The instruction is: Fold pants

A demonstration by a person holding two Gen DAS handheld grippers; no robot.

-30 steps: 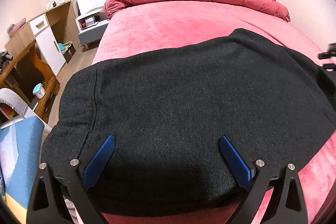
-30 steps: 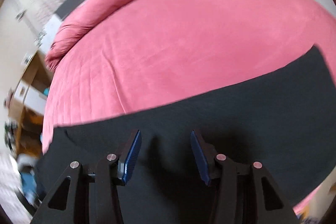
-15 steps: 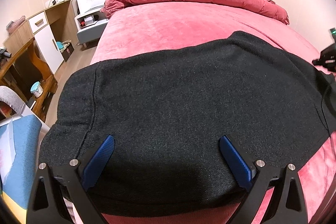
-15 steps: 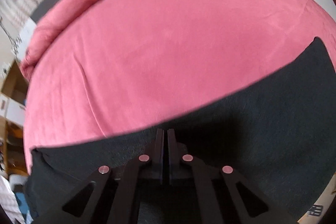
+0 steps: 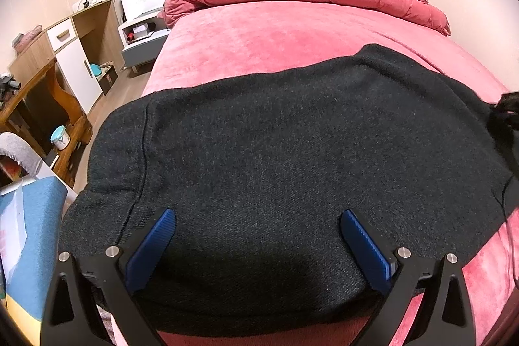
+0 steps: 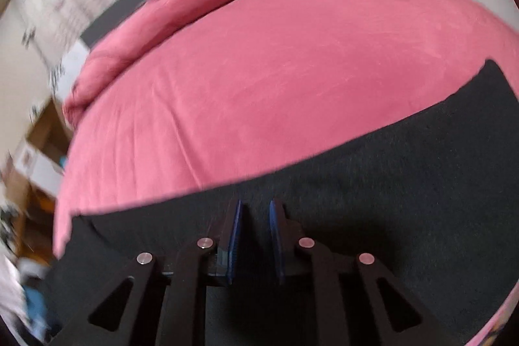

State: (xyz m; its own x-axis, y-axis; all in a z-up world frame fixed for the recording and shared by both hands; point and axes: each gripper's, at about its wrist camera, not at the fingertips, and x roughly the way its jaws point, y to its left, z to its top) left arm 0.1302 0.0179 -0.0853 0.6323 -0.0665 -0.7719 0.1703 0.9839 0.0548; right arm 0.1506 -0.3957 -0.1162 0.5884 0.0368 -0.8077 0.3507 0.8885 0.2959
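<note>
Since half a second ago our right tongs [image 6: 254,240] parted slightly; left tongs [image 5: 258,244] spread; pants [image 5: 292,151] partly folded, more remains.

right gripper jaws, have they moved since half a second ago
Yes. The right gripper jaws, pressed together then, now show a narrow gap over the black pants.

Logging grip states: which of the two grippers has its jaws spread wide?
The left gripper: blue pads far apart over the black pants. The right gripper shows only a narrow gap.

Both cameras sit low and close over the black pants [image 5: 275,151], looking across the pink bed [image 6: 275,70].
</note>
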